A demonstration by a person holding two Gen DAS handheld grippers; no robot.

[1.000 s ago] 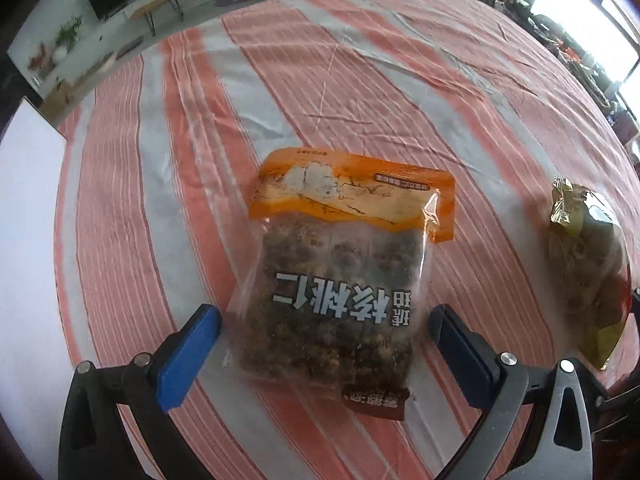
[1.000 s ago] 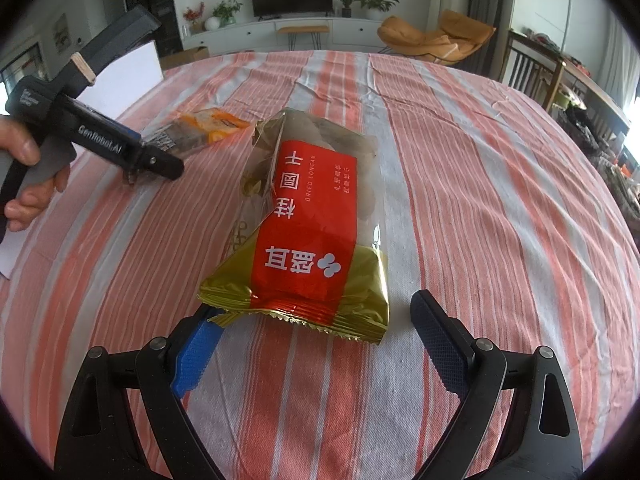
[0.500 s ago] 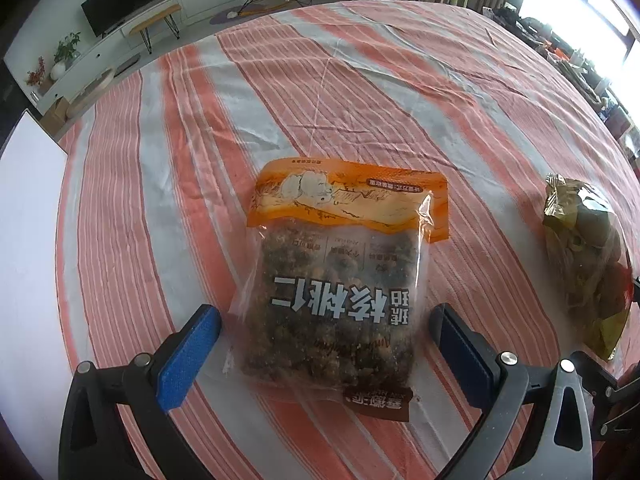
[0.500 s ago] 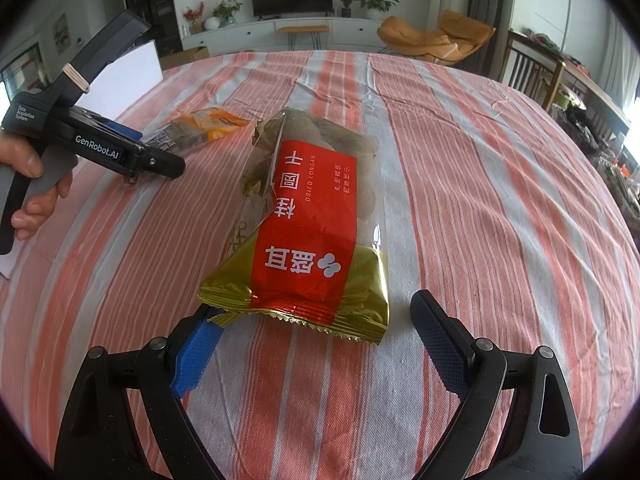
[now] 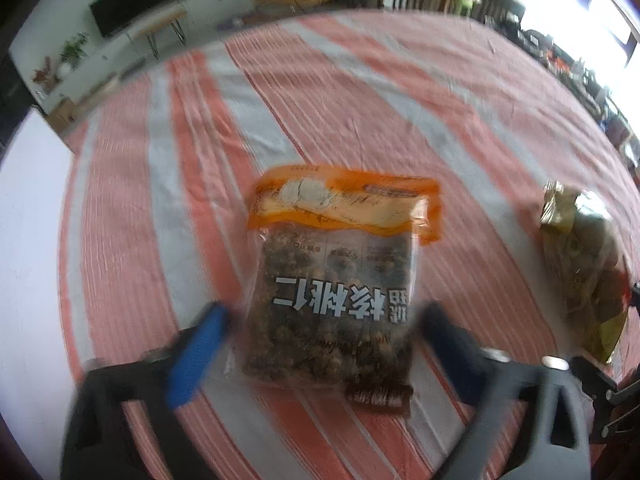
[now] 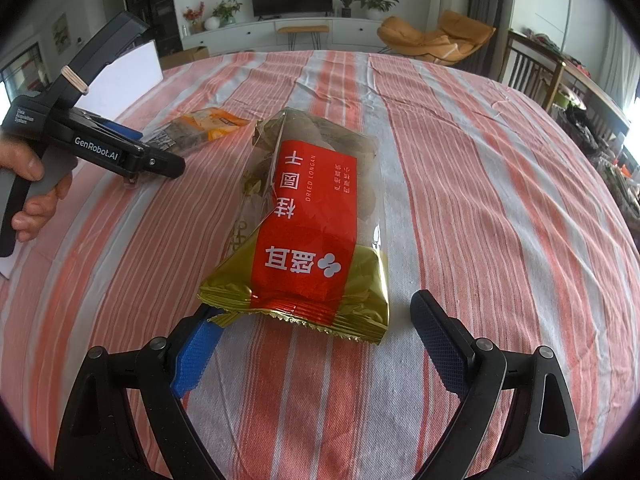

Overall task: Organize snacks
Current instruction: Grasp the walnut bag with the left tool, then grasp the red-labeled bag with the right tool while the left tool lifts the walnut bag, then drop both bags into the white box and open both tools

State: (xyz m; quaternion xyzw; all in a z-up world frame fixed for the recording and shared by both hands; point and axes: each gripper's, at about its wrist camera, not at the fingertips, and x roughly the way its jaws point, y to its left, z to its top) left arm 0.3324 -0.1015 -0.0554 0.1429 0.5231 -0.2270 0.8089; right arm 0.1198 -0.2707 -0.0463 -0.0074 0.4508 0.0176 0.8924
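Both the left claw [image 5: 320,344] and right claw [image 6: 316,348] gape wide, gripping nothing.

Bright, even daylight in both views, entering from the windows [image 5: 616,28] at the upper right, blown out to white there and again at the right edge [image 6: 634,120] of the right wrist view. Heavy motion blur across the left wrist view, smearing the striped tablecloth [image 5: 360,112] and the left gripper [image 5: 320,344] fingers, against a sharp right wrist view with only soft, short shadows under the dried longan bag [image 6: 316,232] and mild sheen on its gold foil. Strong fisheye bending of stripes and furniture toward the rims, with black vignetting in the corners.
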